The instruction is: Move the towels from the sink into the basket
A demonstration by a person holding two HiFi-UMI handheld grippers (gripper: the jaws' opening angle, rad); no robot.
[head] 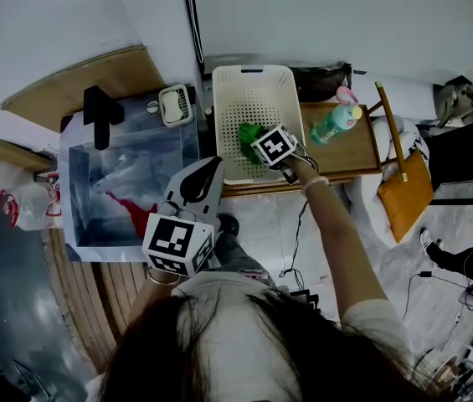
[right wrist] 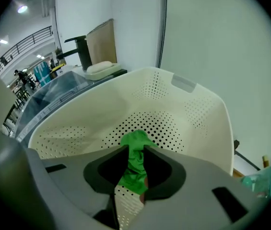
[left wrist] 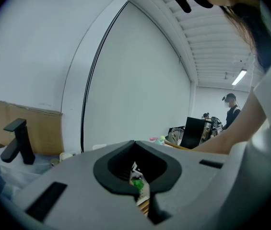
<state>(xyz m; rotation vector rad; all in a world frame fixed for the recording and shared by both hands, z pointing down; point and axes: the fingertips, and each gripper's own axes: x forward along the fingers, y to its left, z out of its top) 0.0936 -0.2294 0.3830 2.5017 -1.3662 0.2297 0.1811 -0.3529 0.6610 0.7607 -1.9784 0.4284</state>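
The right hand-held gripper (right wrist: 136,158) points steeply down into the white perforated plastic basket (head: 253,72), which stands on the wooden worktop (head: 349,153) just beside the sink. Its jaws are clamped on a crumpled green towel (right wrist: 135,164). The cloth is bunched in the narrow gap and touches both pads, and its far end rests on the basket's dotted floor. This towel is already inside the basket, though not yet let go.

The left hand-held gripper (head: 207,174) hovers near the right edge of the grey rectangular sink (head: 70,193), roughly level. Its jaws are drawn together to a thin slit with nothing in it. In the sink, in front of the black faucet (head: 100,115), a red towel (head: 133,210) lies on the bottom. The pale crumpled stuff beside it may be more cloth or plastic film; I cannot tell which.

The towels look light, soft and limp, so they will drape and trail rather than keep a shape. If damp from the sink they would be heavier and could cling to the basin or the pads. They are not fragile, so a firm pinch should do no harm. The best hold is probably a raised fold or ridge, taken deep enough to catch several layers. The hanging tail will need lifting clear of the sink wall and the basket rim
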